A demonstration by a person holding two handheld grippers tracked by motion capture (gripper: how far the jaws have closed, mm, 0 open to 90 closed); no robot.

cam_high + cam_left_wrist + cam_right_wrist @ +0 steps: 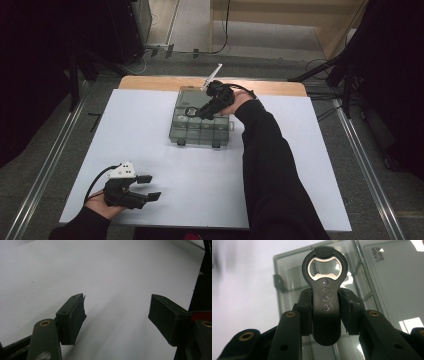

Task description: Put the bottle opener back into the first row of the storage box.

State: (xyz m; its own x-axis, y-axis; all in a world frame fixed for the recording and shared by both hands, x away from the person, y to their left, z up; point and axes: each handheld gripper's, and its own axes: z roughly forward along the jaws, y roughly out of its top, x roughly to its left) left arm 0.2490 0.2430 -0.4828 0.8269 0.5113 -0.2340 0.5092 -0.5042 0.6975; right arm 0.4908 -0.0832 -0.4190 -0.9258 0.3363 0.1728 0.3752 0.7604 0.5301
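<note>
Left tongs (150, 187) idle at seven o'clock on the white counter (210, 200), jaws apart, nothing between them. Over at twelve o'clock, the right tongs (325, 305) are clamped on a black bottle opener (325, 297) (metal mouth forward) above the clear compartment box (200, 131). Pickup looks done; setting it into a compartment is left.

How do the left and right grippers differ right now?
The left gripper has its jaws spread wide with nothing between them; the right gripper is clamped on a black bottle opener. The left gripper sits low at the near edge of the white table; the right gripper is held over the clear compartment box farther back. Both are black, hand-held two-jaw tools.
</note>
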